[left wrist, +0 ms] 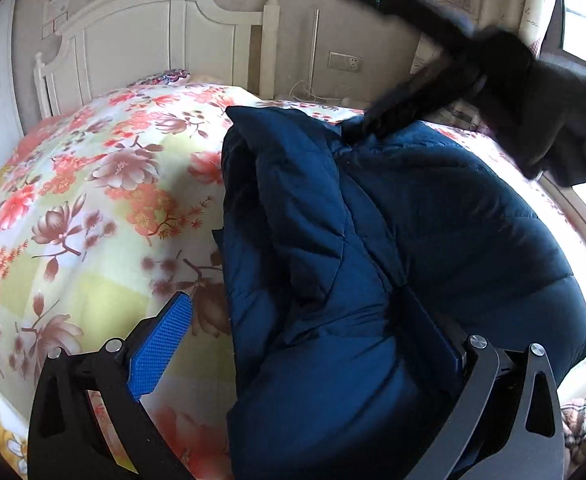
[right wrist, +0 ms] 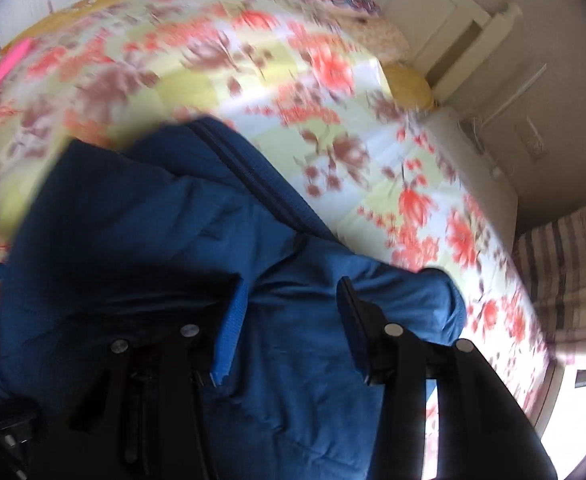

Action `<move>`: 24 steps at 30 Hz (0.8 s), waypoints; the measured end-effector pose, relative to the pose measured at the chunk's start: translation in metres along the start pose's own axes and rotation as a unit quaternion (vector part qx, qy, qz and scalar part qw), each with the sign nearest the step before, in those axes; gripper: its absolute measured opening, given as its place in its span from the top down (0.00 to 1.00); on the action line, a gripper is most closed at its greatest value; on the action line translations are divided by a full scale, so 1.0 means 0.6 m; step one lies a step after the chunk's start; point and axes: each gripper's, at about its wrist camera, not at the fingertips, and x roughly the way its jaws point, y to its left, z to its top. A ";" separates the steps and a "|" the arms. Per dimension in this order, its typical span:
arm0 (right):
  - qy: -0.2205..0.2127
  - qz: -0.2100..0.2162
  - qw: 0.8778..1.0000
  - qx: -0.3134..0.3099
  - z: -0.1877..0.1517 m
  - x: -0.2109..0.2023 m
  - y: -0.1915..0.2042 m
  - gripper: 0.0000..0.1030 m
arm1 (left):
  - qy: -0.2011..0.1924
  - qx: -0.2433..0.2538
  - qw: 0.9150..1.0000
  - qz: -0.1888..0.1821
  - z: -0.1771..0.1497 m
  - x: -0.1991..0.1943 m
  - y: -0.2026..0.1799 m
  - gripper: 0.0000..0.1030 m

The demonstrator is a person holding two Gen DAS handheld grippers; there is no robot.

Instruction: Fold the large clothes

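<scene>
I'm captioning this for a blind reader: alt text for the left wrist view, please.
A puffy navy jacket lies bunched on a floral bedspread, between the left gripper's spread blue-padded fingers. The right gripper reaches its far end; a white headboard stands behind.

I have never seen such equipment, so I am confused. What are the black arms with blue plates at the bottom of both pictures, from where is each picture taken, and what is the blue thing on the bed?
These are two hand-held grippers, each with a camera looking along its fingers. One picture comes from the left gripper, the other from the right gripper. A dark blue padded jacket lies on a bed with a floral cover. The right gripper's blue pads press a bunch of the jacket between them. The left gripper's jaws stand wide around a fold; whether they pinch it is unclear.
</scene>
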 end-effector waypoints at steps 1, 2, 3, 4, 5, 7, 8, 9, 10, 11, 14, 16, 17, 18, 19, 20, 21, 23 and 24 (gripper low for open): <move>-0.012 0.023 1.000 0.003 0.003 -0.015 0.003 0.56 | -0.001 0.004 1.000 0.005 -0.001 -0.002 -0.003 0.04; -0.023 0.053 0.998 0.000 0.007 -0.030 0.012 0.64 | -0.002 0.007 1.000 0.009 0.000 -0.003 -0.005 0.04; -0.023 0.067 0.997 -0.009 0.009 -0.032 0.023 0.67 | -0.003 0.006 1.000 0.009 0.000 -0.004 -0.005 0.04; -0.018 0.072 0.997 -0.022 0.010 -0.029 0.037 0.69 | -0.003 0.005 1.000 0.008 -0.001 -0.005 -0.006 0.04; -0.008 0.072 0.996 -0.046 0.013 -0.014 0.059 0.69 | -0.004 0.003 1.000 0.007 -0.003 -0.006 -0.006 0.04; 0.013 0.063 0.996 -0.059 0.020 0.031 0.086 0.70 | -0.007 -0.003 1.000 0.009 -0.001 -0.004 -0.007 0.04; 0.033 0.057 0.996 -0.052 0.022 0.065 0.093 0.70 | -0.009 -0.005 1.000 0.015 0.000 -0.004 -0.007 0.04; 0.046 0.057 0.996 -0.048 0.027 0.081 0.096 0.70 | -0.014 -0.004 0.999 0.031 0.001 -0.009 -0.006 0.04; 0.058 0.057 0.996 -0.046 0.035 0.087 0.097 0.70 | -0.016 0.000 0.999 0.042 0.003 -0.015 -0.006 0.04; 0.066 0.055 0.995 -0.049 0.038 0.088 0.099 0.70 | -0.019 0.012 0.998 0.060 0.006 -0.024 -0.010 0.04; 0.069 0.057 0.995 -0.049 0.038 0.088 0.099 0.70 | -0.049 0.036 0.993 0.102 0.018 -0.074 -0.031 0.05; 0.059 0.065 0.995 -0.038 0.034 0.088 0.094 0.70 | -0.087 0.033 0.992 0.083 0.029 -0.120 -0.040 0.05; 0.052 0.068 0.996 -0.032 0.031 0.087 0.091 0.70 | -0.090 0.039 0.992 0.085 0.034 -0.126 -0.045 0.05; 0.048 0.068 0.996 -0.031 0.029 0.088 0.087 0.70 | -0.074 0.056 0.991 0.092 0.034 -0.116 -0.053 0.05; 0.043 0.068 0.996 -0.030 0.028 0.086 0.087 0.70 | -0.053 0.068 0.992 0.096 0.031 -0.097 -0.057 0.05; 0.036 0.069 0.997 -0.028 0.026 0.081 0.084 0.71 | -0.006 0.083 0.991 0.101 0.020 -0.053 -0.059 0.04; 0.034 0.073 0.996 -0.024 0.026 0.076 0.079 0.71 | 0.003 0.070 0.995 0.074 0.009 -0.033 -0.051 0.04; 0.028 0.069 0.997 -0.019 0.025 0.052 0.065 0.59 | 0.011 0.013 1.000 0.019 0.003 -0.021 -0.019 0.04; 0.015 0.068 0.997 -0.013 0.019 0.032 0.058 0.52 | 0.014 0.001 1.000 0.007 0.000 -0.021 -0.010 0.04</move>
